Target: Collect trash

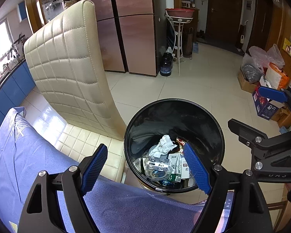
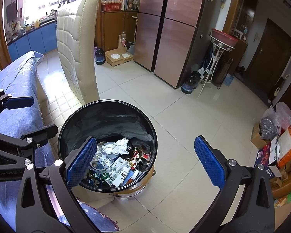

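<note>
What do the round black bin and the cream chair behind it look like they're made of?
The round black bin looks like glossy plastic or coated metal: its inner wall shows soft reflections. I can't tell which. The cream quilted chair looks like leather or faux leather: smooth sheen and stitched square panels.

We look steeply down from both wrists, close above the black bin (image 1: 174, 116) (image 2: 106, 114); each view shares it, the cream chair (image 1: 67, 62) (image 2: 77, 44) behind.
</note>
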`<move>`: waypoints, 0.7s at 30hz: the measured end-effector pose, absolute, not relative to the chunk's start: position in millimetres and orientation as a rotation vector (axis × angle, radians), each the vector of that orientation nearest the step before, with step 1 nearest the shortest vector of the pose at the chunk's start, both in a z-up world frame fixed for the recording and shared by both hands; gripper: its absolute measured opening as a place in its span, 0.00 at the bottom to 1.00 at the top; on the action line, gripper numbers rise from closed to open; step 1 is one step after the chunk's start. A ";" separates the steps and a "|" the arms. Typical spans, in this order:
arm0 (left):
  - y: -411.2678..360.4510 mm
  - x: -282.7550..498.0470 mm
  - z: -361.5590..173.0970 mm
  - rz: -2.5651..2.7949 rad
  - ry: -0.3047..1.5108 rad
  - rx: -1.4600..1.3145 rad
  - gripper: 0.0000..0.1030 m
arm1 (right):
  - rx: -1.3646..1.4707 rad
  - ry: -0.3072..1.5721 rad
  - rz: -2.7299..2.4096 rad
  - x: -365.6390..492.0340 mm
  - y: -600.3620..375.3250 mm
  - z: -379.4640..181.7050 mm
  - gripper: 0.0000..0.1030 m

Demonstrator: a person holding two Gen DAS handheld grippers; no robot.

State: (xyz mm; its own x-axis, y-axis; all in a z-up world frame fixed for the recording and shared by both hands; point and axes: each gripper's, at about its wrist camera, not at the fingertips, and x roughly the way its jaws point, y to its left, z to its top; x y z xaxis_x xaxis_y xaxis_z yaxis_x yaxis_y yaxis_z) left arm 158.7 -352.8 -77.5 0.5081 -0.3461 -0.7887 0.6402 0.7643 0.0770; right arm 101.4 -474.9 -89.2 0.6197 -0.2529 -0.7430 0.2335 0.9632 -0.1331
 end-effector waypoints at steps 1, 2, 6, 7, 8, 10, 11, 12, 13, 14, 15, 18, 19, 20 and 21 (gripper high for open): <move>-353.2 157.9 -77.7 -0.616 0.847 0.388 0.76 | -0.023 0.858 -0.280 101.4 -475.1 -89.1 0.96; -353.6 157.4 -77.8 -0.616 0.846 0.391 0.76 | -0.022 0.858 -0.281 101.4 -475.1 -89.1 0.96; -354.0 156.1 -77.4 -0.617 0.842 0.393 0.76 | -0.015 0.857 -0.283 100.8 -475.1 -88.9 0.96; -354.2 155.7 -77.2 -0.617 0.839 0.394 0.76 | -0.016 0.857 -0.282 100.7 -475.1 -89.2 0.96; -354.1 155.7 -77.0 -0.617 0.838 0.394 0.76 | -0.016 0.857 -0.283 100.6 -475.2 -89.1 0.96; -354.4 155.6 -76.8 -0.619 0.838 0.396 0.76 | -0.016 0.857 -0.282 100.2 -475.6 -89.1 0.96; -354.7 155.4 -76.7 -0.620 0.837 0.398 0.76 | -0.017 0.857 -0.283 100.4 -475.7 -89.1 0.96; -354.6 155.7 -76.5 -0.620 0.836 0.399 0.76 | -0.017 0.857 -0.283 100.4 -475.7 -89.1 0.96; -354.8 155.7 -76.2 -0.620 0.834 0.400 0.76 | -0.017 0.857 -0.284 100.0 -476.5 -89.2 0.96; -354.9 155.8 -76.0 -0.619 0.832 0.401 0.76 | -0.016 0.857 -0.284 99.5 -477.1 -89.1 0.96; -355.2 155.5 -75.6 -0.618 0.832 0.401 0.76 | -0.014 0.857 -0.285 99.3 -477.5 -88.9 0.96; -355.5 155.6 -75.4 -0.618 0.831 0.402 0.76 | -0.011 0.854 -0.287 97.8 -478.6 -88.2 0.96; -355.2 155.4 -75.2 -0.621 0.831 0.398 0.76 | -0.011 0.854 -0.286 97.7 -478.6 -87.9 0.96; -354.7 155.4 -74.6 -0.625 0.829 0.392 0.76 | -0.012 0.854 -0.286 97.5 -479.0 -87.8 0.96; -354.2 155.0 -74.0 -0.623 0.823 0.390 0.76 | -0.014 0.852 -0.286 97.1 -479.5 -87.5 0.96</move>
